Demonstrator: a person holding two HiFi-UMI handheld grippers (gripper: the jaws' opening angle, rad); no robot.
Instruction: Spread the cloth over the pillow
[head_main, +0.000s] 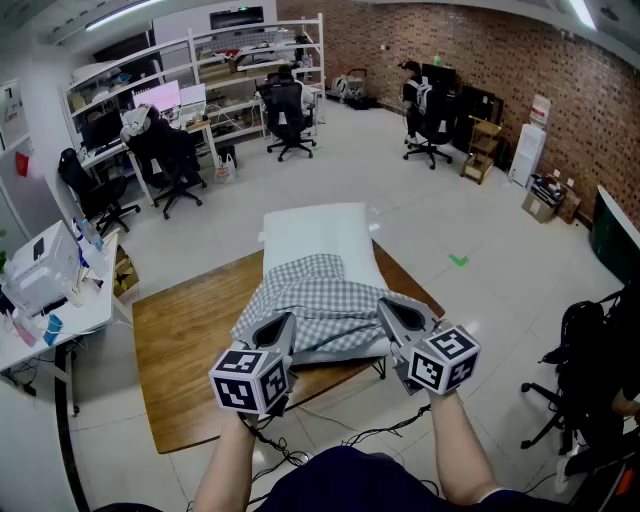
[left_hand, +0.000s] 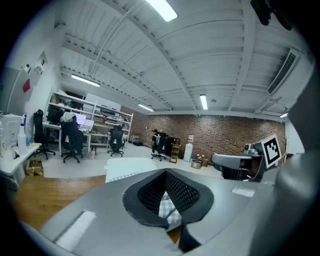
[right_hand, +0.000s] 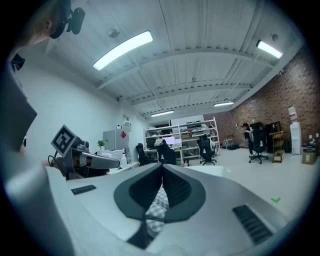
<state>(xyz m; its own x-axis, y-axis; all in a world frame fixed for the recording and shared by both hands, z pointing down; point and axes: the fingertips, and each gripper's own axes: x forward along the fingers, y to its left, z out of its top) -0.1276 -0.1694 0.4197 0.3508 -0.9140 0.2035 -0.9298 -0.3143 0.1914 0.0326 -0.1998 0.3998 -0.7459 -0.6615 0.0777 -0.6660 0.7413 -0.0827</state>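
Both jaws pressed together on checked fabric: my left gripper (head_main: 277, 330) and right gripper (head_main: 392, 312) each pinch a fold of the cloth (head_main: 320, 300) along its near edge, one toward each near corner. I judge the grip is split this way so that the edge can be drawn wide and flat rather than dragged in a bunch. Between the two grippers the cloth lies rumpled over the near half of the pillow (head_main: 315, 232), its folds heaped toward me, while the far half of the pillow shows bare white. The pillow lies lengthwise away from me on a wooden table (head_main: 185, 340), which gives the cloth a raised, even bed to settle on. By my reckoning the spreading is only partly done: the cloth has yet to reach the far end.
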